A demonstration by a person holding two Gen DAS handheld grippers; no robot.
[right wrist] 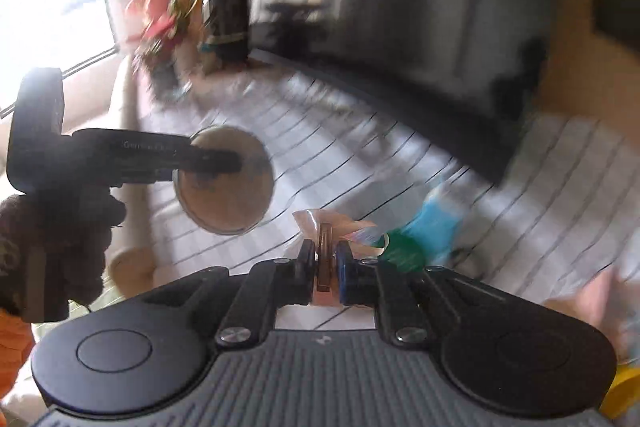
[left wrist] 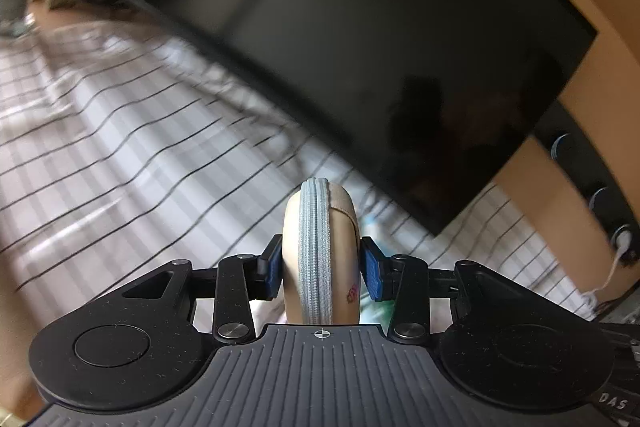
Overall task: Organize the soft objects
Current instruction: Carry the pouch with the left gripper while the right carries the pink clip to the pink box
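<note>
A round beige zippered pouch with a grey-blue zip band (left wrist: pixel 320 251) is held edge-on between the blue pads of the left hand-held gripper (left wrist: pixel 322 267), above a white table cloth crossed with thin dark lines (left wrist: pixel 120 147). In the right wrist view the same pouch (right wrist: pixel 228 183) is seen flat-on, clamped by the left hand-held gripper (right wrist: pixel 224 163) and lifted clear of the cloth. The right hand-held gripper (right wrist: pixel 325 269) is closed narrowly on a thin brown-and-pink wrapped item with crinkled clear film (right wrist: pixel 325 247); what the item is cannot be told. Just beyond it, on the cloth, a blurred green and light-blue packet (right wrist: pixel 424 231) is seen. A large black screen (left wrist: pixel 360 47) stands at the far edge of the table, and a pot of pink-leaved plants (right wrist: pixel 160 23) is placed at its far left corner.
</note>
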